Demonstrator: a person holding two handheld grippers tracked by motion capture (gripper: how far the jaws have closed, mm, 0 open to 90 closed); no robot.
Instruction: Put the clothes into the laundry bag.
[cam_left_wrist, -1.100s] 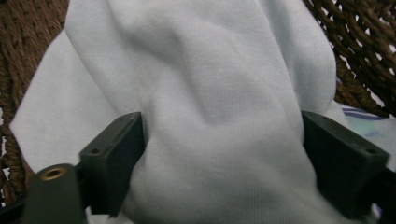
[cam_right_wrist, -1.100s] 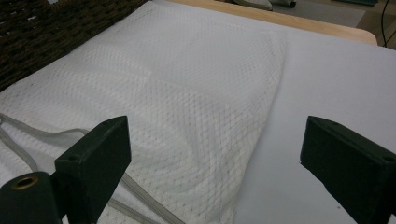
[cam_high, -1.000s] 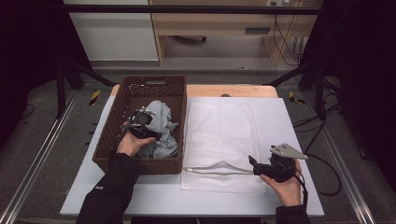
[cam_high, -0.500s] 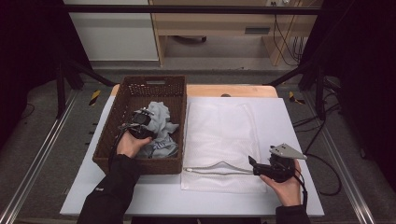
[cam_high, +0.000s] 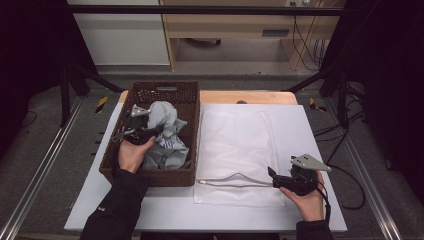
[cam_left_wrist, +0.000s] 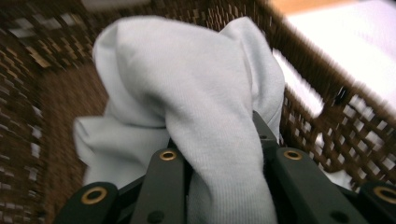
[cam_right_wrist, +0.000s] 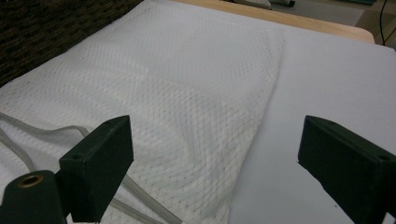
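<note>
A pale grey garment is seen bunched up inside the brown wicker basket, which sits on the counter at roughly 9 o'clock in the high view. The left claw is clamped on a fold of that cloth; its jaws have just been closing, and in the left gripper view the fabric is pinched between the two black jaws and draped over them, with the rest of it hanging down toward the basket floor. So the garment is held partly lifted, its lower part lying in the basket with another bit of printed fabric showing at about 6 o'clock of the claw.

Over at 4 o'clock in the high view, the right claw is held low at the near edge of a white mesh laundry bag, which is spread flat on the counter just beside the basket. Its jaws are wide apart, nothing gripped: in the right gripper view the mesh bag is seen between and beyond them. The bag's zippered edge is curled open along the near side, pointing toward 9 o'clock from the right claw.
</note>
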